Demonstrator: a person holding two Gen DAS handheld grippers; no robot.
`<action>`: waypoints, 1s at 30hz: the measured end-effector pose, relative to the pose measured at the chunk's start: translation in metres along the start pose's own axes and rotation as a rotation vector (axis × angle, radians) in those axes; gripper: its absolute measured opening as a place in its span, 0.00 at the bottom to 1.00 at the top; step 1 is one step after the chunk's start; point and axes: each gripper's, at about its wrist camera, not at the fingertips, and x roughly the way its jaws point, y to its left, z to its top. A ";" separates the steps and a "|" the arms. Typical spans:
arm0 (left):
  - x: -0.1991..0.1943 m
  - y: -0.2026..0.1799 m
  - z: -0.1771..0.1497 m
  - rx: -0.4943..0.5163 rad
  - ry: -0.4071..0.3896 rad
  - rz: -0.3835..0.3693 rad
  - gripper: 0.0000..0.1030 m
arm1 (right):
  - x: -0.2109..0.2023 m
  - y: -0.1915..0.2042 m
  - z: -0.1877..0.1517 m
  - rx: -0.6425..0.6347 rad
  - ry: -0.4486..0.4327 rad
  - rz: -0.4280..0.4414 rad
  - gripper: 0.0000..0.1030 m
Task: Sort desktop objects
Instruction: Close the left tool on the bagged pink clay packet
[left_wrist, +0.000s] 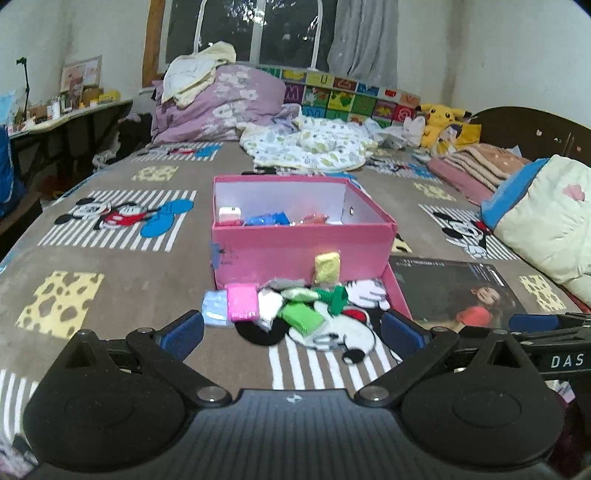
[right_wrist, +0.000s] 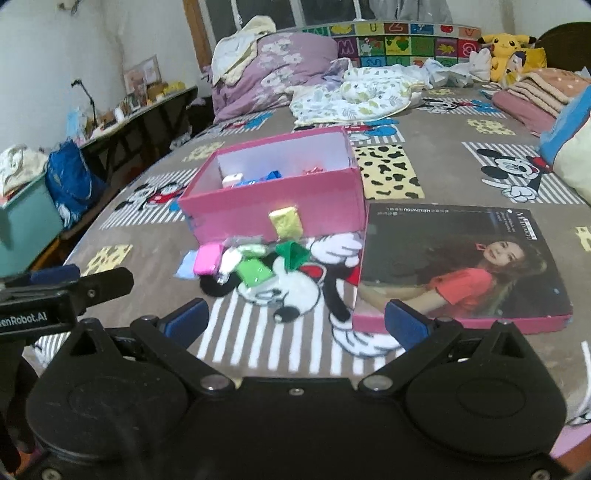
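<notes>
Lettering "DAS" on right tool (left_wrist: 532, 334), "enRobot.AI" on left tool (right_wrist: 64, 282); both tools gaping wide, empty.

Colourful packets (left_wrist: 280, 306) heaped before pink box (left_wrist: 303, 254).

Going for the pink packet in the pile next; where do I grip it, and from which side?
Grip the pink packet across its two long sides, coming from above with the left gripper. It lies flat; the pale blue packet and white packet crowd its sides, so fingers probably must wedge in.
</notes>
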 end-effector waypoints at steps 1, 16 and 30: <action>0.005 0.001 0.000 0.016 -0.010 0.010 1.00 | 0.004 -0.002 0.000 -0.003 -0.014 0.005 1.00; 0.096 0.053 0.009 -0.064 0.121 0.025 1.00 | 0.093 0.001 0.018 -0.016 0.048 0.078 0.99; 0.151 0.073 0.008 -0.079 0.108 0.013 1.00 | 0.161 0.027 0.017 -0.205 0.055 0.180 0.99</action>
